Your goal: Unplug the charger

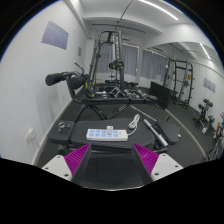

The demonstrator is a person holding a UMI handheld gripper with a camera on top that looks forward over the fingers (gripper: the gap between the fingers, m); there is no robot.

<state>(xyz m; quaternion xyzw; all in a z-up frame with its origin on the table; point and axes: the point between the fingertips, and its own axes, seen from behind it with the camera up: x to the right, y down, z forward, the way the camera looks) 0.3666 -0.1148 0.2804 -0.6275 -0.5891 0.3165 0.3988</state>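
Observation:
A white power strip [107, 133] lies on a dark table [110, 165], just ahead of my fingers. A white charger [133, 122] is plugged in at its right end, with a thin white cable running off it. My gripper [112, 158] is open and empty. Its two pink pads [78, 158] stand wide apart, short of the strip, with bare table between them.
A black object [66, 127] sits on the table left of the strip, and a dark tool with a handle [158, 131] lies to its right. Beyond the table is a gym room with exercise machines [108, 75] and weight racks [180, 80].

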